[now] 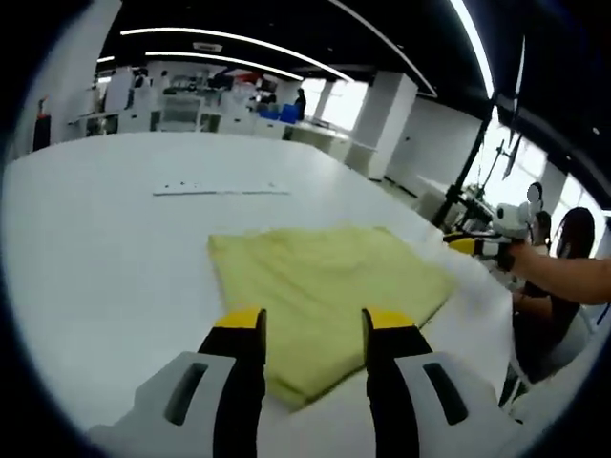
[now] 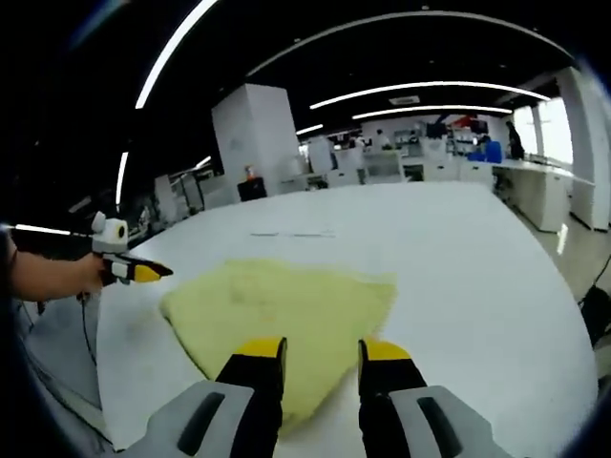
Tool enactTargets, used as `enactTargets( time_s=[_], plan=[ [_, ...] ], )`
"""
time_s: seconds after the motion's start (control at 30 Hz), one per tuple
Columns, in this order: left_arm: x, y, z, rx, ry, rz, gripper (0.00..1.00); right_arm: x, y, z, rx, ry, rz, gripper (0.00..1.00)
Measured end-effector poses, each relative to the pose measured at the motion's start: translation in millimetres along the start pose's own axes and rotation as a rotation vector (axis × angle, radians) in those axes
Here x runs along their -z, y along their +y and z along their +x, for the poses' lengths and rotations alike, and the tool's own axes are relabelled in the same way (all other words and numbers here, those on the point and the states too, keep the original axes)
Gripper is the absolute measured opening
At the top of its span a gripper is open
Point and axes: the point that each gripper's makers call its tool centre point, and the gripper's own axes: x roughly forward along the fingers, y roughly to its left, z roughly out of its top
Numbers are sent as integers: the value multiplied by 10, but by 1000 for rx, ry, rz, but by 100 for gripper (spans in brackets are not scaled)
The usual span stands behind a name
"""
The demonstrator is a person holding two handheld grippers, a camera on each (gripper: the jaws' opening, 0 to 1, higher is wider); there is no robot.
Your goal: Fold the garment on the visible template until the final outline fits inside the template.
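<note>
In the left gripper view, the left gripper (image 1: 312, 329) hangs low over the near edge of the yellow-green garment (image 1: 329, 286). Its 2 yellow-tipped fingers (image 1: 239, 324) stand apart, with the cloth showing in the gap between them, and they clamp nothing. The garment lies folded and fairly flat on the white table (image 1: 105, 258), its near corner reaching down between the jaws. Farther back on the table lies a thin pale strip (image 1: 221, 190) with small dark marks, well apart from the cloth. At the right side the right gripper (image 1: 465, 244) comes in, held by a person's hand (image 1: 525, 256), its yellow tip just past the far right corner of the garment; whether it touches the cloth I cannot tell. A seated person (image 1: 558, 277) is at the table's right edge.

In the right gripper view, the right gripper (image 2: 320, 355) is over the near edge of the same garment (image 2: 286, 301), its 2 fingers (image 2: 260, 355) apart and empty. The cloth spreads on the table (image 2: 477, 277) ahead of the jaws. At the left the left gripper (image 2: 143, 272) appears, held in a hand (image 2: 91, 275), its tip just beside the cloth's left corner. From here I cannot tell how its jaws stand. The pale strip (image 2: 293, 234) lies beyond the garment.
</note>
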Motion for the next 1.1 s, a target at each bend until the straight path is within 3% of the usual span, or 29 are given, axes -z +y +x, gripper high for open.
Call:
enactTargets(
  time_s=[0.73, 0.97, 1.1],
  plan=[
    [552, 100, -196, -58, 58, -74, 27, 500, 150, -188, -17, 39, 63, 23],
    [608, 52, -165, -41, 71, -79, 20, 637, 152, -210, -26, 66, 68, 20],
    [618, 56, -134, -46, 74, -81, 16, 678, 282, -180, -65, 76, 58, 14]
  ],
)
